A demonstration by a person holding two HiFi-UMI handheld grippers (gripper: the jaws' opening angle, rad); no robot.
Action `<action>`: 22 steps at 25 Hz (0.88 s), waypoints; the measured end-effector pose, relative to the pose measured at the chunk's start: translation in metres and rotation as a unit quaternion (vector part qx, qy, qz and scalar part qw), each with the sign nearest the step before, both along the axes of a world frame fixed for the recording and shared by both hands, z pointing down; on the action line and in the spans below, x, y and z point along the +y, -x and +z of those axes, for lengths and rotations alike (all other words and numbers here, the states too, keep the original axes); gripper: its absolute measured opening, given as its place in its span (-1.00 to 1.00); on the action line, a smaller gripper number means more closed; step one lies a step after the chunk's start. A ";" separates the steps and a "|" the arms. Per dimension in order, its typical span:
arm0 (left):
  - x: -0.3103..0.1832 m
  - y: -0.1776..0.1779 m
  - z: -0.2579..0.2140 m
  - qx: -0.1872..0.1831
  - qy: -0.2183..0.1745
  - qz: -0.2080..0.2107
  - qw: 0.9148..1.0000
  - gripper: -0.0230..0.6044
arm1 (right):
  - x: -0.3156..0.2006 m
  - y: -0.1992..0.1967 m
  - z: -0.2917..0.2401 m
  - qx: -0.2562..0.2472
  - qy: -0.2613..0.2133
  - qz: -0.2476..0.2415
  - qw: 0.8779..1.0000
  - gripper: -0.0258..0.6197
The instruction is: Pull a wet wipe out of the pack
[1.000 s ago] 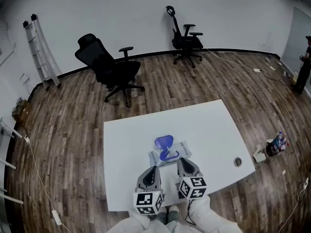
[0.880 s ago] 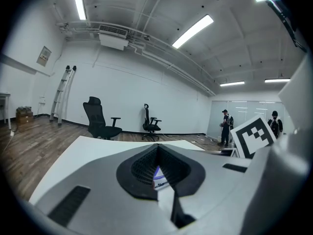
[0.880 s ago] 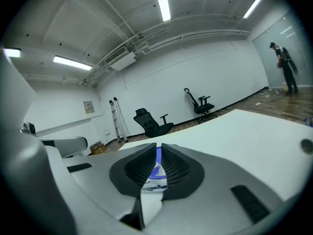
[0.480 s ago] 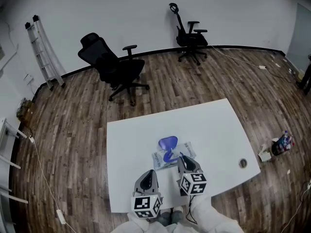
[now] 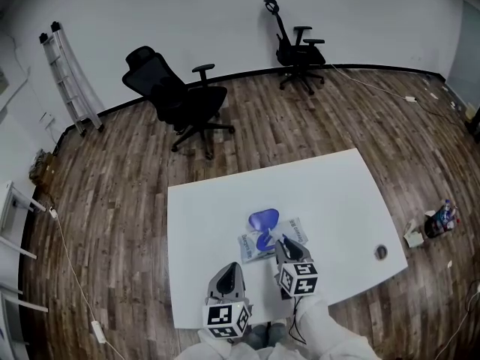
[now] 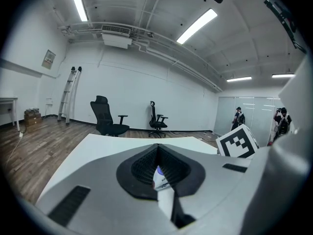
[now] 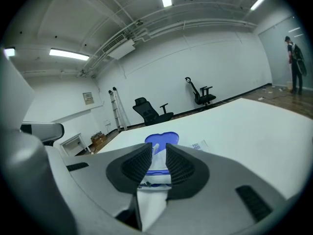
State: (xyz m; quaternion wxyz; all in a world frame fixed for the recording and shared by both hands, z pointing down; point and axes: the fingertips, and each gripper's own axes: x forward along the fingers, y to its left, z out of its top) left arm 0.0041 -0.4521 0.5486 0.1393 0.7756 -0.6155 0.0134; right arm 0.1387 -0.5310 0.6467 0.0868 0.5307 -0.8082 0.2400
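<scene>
A wet wipe pack (image 5: 252, 244) lies on the white table (image 5: 322, 193) with its blue lid (image 5: 263, 219) flipped up. My right gripper (image 5: 286, 244) reaches over the pack's near side. In the right gripper view the jaws (image 7: 157, 153) stand narrowly open. The pack (image 7: 154, 183) and a white wipe tip (image 7: 152, 149) show in the gap, in front of the lid (image 7: 162, 139). My left gripper (image 5: 229, 270) sits back near the table's front edge, apart from the pack. Its pads (image 6: 146, 165) meet, shut on nothing.
A round grommet (image 5: 381, 252) sits near the table's right front corner. Two black office chairs (image 5: 180, 100) (image 5: 300, 51) and a ladder (image 5: 71, 81) stand by the far wall. A bottle and scraps (image 5: 436, 222) lie on the wooden floor at the right.
My left gripper has drawn back from the pack toward the table's front edge. My right gripper has moved forward onto the pack.
</scene>
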 end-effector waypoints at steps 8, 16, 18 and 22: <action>-0.005 0.002 0.004 -0.004 0.004 -0.005 1.000 -0.93 | -0.006 0.000 0.020 0.016 0.025 -0.009 1.000 -0.66; -0.009 0.008 0.003 -0.005 0.003 -0.012 1.000 -0.93 | -0.015 0.003 0.031 0.025 0.037 -0.008 0.999 -0.65; -0.010 0.009 0.003 -0.004 0.004 -0.015 1.000 -0.93 | -0.018 0.002 0.034 0.029 0.044 -0.008 0.999 -0.65; -0.013 0.010 0.004 -0.004 0.005 -0.021 1.000 -0.93 | -0.026 0.000 0.038 0.035 0.055 -0.009 0.998 -0.65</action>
